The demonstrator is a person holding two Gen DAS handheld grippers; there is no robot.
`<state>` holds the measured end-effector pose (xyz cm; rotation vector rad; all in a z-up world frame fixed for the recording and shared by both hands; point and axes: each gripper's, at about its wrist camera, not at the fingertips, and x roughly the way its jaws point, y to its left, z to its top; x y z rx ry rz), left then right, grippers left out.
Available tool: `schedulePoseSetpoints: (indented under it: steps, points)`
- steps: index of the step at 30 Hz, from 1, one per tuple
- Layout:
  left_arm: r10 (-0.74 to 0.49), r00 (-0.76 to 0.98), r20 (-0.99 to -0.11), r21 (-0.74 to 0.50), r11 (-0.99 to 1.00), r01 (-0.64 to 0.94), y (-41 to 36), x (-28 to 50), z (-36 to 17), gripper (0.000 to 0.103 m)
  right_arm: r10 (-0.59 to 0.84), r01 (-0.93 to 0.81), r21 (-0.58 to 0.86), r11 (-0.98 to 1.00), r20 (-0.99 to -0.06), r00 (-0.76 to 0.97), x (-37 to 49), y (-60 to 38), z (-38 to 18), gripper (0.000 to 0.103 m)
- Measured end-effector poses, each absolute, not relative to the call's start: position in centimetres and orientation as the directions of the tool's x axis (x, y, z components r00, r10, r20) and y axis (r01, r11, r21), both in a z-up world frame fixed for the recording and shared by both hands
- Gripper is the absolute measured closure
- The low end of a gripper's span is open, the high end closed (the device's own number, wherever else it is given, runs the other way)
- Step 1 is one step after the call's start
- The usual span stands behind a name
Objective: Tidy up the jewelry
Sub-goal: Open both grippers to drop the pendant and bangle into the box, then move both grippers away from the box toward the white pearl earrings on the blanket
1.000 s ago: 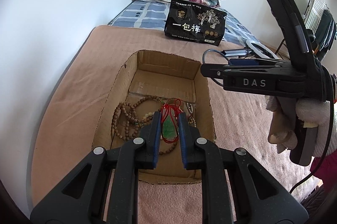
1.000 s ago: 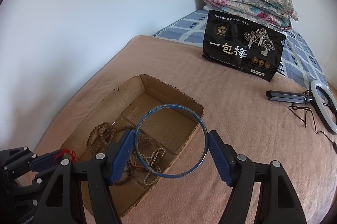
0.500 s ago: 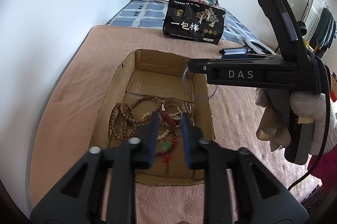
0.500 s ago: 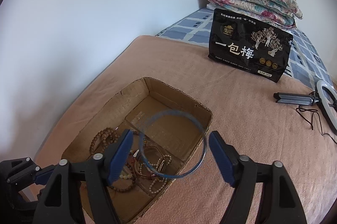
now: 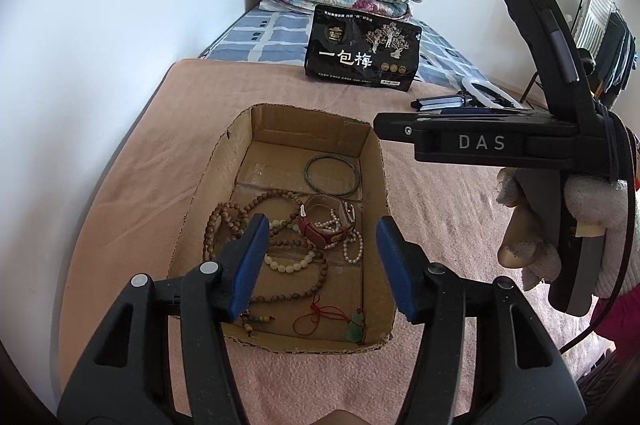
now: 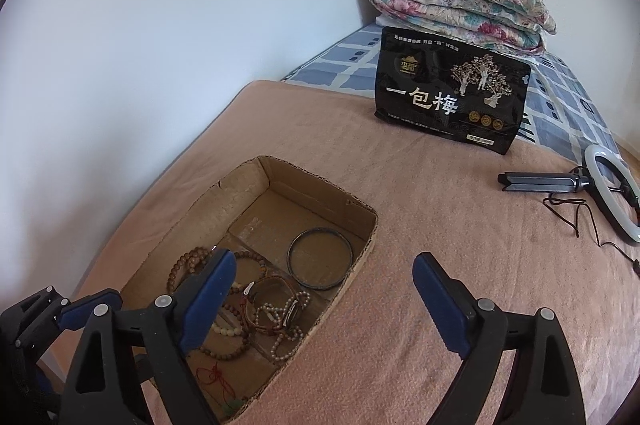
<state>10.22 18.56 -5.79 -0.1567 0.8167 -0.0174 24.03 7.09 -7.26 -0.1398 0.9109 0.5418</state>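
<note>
A: Cardboard box [image 5: 240,129] sat on the bed [image 5: 432,225] with the jewelry inside it. The bangle [image 5: 331,176] lay flat at the far end. Beads [image 5: 256,213], a watch [image 5: 320,231] and pearls [image 5: 352,245] were heaped mid-box, and the jade pendant [image 5: 354,329] on its red cord lay at the near wall.

B: How would the step be done well?

A: My guess is both drops were done, so each claw should lift straight clear without snagging cords. Any next piece should go onto bare floor near the bangle, away from the tangle.

B: And the claws?

A: The left claw [image 5: 320,261] was spread wide above the heap, holding and touching nothing. The right claw [image 6: 324,299] was also spread wide and empty, over the box's right wall.
</note>
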Motion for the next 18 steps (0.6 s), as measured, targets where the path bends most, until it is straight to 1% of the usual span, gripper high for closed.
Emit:
schedulePoseSetpoints:
  steps: [18]
  points:
    - [-0.082,0.731,-0.677,-0.127,0.992,-0.006,15.6,9.1,-3.6,0.046,0.371,-0.463,0.102,0.880,-0.756,0.539,21.9,3.0,-4.5,0.011]
